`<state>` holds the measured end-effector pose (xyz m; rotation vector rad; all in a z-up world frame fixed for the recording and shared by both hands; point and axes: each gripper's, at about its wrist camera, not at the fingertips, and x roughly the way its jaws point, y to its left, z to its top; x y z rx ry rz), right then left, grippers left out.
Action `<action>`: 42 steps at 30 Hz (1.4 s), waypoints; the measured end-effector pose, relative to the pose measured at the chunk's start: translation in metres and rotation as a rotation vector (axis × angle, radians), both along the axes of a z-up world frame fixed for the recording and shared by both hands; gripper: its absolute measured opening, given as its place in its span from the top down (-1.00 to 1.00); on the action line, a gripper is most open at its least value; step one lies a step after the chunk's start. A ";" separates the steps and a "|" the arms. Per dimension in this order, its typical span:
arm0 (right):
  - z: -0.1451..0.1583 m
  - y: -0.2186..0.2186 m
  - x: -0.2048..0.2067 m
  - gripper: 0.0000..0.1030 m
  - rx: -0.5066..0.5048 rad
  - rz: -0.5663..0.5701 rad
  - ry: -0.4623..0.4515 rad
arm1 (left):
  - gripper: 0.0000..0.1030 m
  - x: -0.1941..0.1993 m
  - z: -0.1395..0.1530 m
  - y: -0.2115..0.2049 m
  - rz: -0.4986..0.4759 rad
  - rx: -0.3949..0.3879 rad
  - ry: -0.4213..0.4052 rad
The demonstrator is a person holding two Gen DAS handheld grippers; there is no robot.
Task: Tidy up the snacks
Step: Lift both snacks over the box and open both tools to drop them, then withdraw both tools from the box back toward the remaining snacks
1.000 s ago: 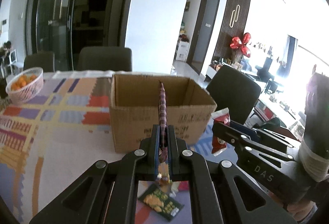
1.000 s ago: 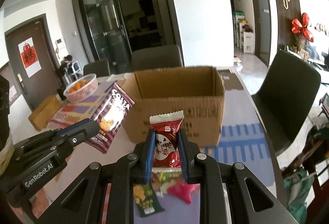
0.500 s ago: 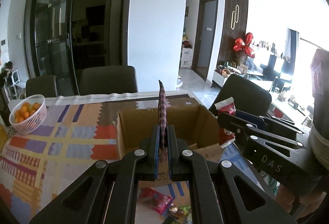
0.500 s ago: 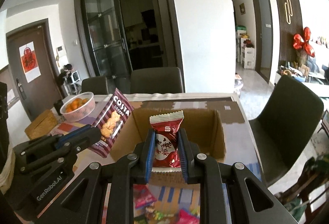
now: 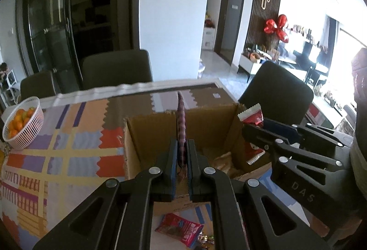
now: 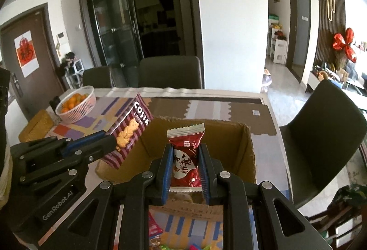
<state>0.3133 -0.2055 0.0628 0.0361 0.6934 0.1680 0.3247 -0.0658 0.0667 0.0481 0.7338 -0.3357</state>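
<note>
Two claws, each carrying one snack toward one box (image 6: 201,153) on the desk (image 5: 68,126). The left claw (image 5: 182,158) is clamped on a striped Costa biscuit pack (image 6: 128,133), seen edge-on in its own view and held over the box's left wall. The right claw (image 6: 185,169) is clamped on a red wrapped candy (image 6: 185,158), which sits above the box's near edge. So the step in hand looks like delivery: both snacks are at the box but not yet let go.

Next, I judge, each claw must come fully over the opening and part its fingers so the snack drops inside, clear of the walls.

Counted: one box, some pale packets already in it, two snacks held, at least one red packet (image 5: 181,229) plus a few small sweets loose on the desk in front, and one basket of oranges (image 5: 23,121) well apart at the left.
</note>
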 end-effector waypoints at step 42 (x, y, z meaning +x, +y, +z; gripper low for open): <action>-0.064 -0.028 -0.152 -0.36 -0.051 -0.103 0.010 | -0.66 -0.157 -0.085 0.015 0.080 0.051 0.139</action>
